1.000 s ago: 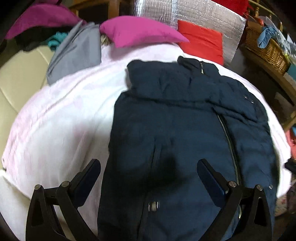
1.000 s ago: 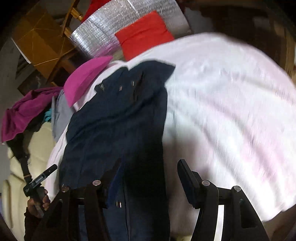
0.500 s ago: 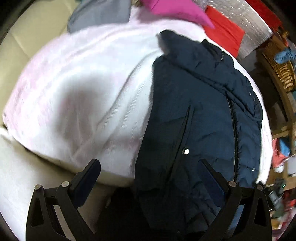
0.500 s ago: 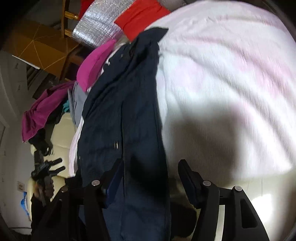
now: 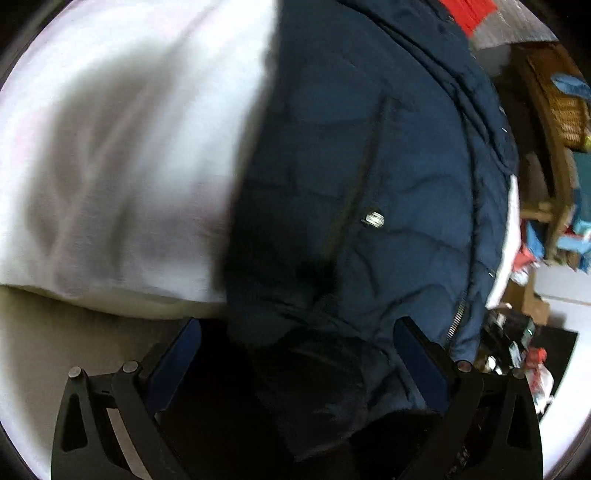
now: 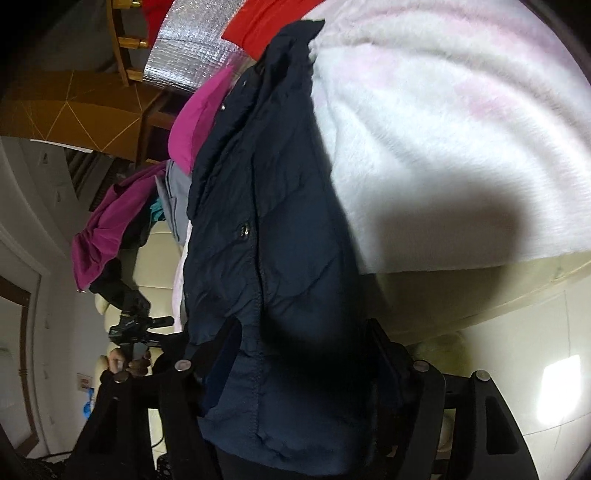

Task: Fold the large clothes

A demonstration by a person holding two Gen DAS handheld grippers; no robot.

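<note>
A navy puffer jacket point(image 5: 369, 166) lies lengthwise on a white fluffy blanket point(image 5: 110, 147), its hem hanging over the near edge. In the left wrist view my left gripper point(image 5: 297, 356) is open and wide, and the hem's left corner bulges between its fingers without touching the pads. In the right wrist view the same jacket point(image 6: 280, 221) hangs down between the fingers of my right gripper point(image 6: 304, 358). Its jaws are opening and the hem's right part fills the gap; I see no pad pressing on it. The collar end lies far away.
A magenta pillow point(image 6: 195, 122), a red cushion point(image 6: 258, 22) and a silver foil mat point(image 6: 184, 55) lie beyond the collar. Magenta and grey clothes point(image 6: 107, 218) are piled at the left. A wicker basket point(image 5: 565, 110) and floor clutter point(image 5: 528, 354) stand right. A cream sofa front point(image 6: 461, 291) is below the blanket.
Both grippers have sunk and tipped downward, from over the jacket's body to its near hem at the blanket's edge. The right jaws stand a little wider than before.
</note>
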